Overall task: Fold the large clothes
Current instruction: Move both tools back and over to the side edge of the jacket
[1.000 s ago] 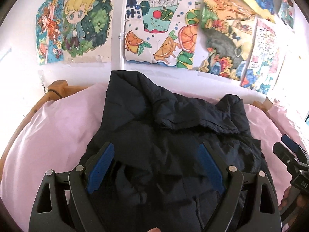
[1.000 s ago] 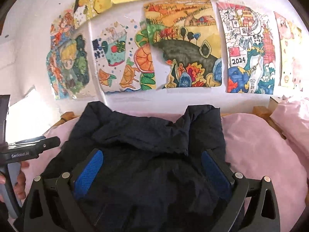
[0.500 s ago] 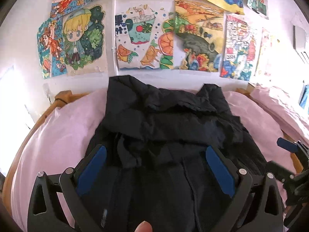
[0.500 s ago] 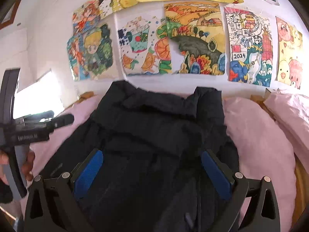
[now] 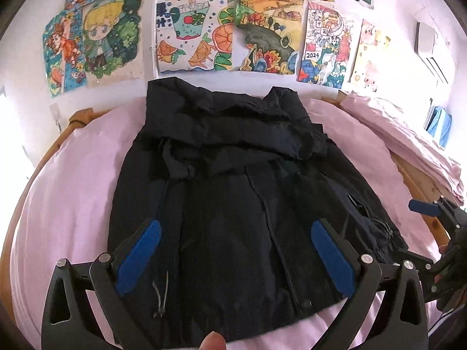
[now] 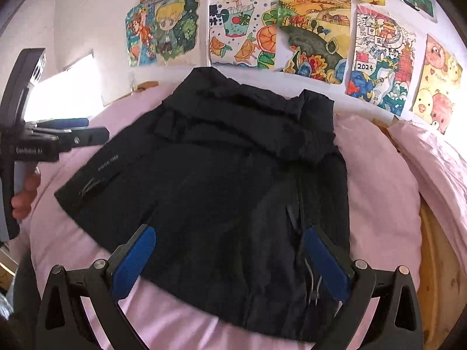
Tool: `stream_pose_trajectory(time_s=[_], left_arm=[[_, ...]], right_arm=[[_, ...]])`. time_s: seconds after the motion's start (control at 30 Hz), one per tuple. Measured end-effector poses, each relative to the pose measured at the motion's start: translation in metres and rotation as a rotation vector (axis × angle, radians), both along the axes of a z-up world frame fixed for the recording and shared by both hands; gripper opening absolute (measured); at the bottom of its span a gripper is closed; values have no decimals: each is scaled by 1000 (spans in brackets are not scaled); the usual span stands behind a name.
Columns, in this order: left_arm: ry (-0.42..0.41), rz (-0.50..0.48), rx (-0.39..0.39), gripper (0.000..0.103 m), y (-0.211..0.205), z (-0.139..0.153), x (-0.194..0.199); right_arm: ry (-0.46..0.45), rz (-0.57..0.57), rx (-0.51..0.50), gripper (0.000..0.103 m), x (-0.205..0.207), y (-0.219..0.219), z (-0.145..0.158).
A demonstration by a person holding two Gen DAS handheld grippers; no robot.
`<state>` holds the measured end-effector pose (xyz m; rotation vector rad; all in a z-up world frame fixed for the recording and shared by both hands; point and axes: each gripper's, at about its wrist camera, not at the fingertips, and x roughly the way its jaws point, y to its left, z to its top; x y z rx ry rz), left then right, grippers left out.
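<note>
A large black jacket lies spread on a pink bed sheet, collar end toward the wall, hem nearest me. It also shows in the right wrist view. My left gripper is open and empty, hovering above the hem. My right gripper is open and empty, above the hem on the right side. The right gripper shows at the right edge of the left wrist view. The left gripper shows at the left edge of the right wrist view.
The bed has a wooden frame against a white wall with several colourful drawings. A pink folded quilt lies at the right. Pink sheet shows on both sides of the jacket.
Both grippers have pulled back and up from the jacket. More of it and the hem now shows. The jacket lies flatter than before.
</note>
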<state>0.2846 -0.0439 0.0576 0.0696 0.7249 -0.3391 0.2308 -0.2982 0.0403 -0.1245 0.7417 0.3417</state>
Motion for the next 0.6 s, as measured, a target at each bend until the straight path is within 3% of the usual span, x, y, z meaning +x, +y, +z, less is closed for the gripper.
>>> stream_pose_trajectory(time_s=[0.13,0.27,0.47,0.6], left_arm=[[-3,-8,13,101,7,-1,-20],[64,-63,1,101,16,-14,-38],[82,-86,95,101,29,-49,-64],[142,-104,96,101,41,-75,-67]], right_arm=[[-16,14,-25,103,-17,0,-3],[7,73,-88,103,-23,3,-19],[62,173,-281,103,-27,17,-56],[50,203,-376,103,-30,27,-71]])
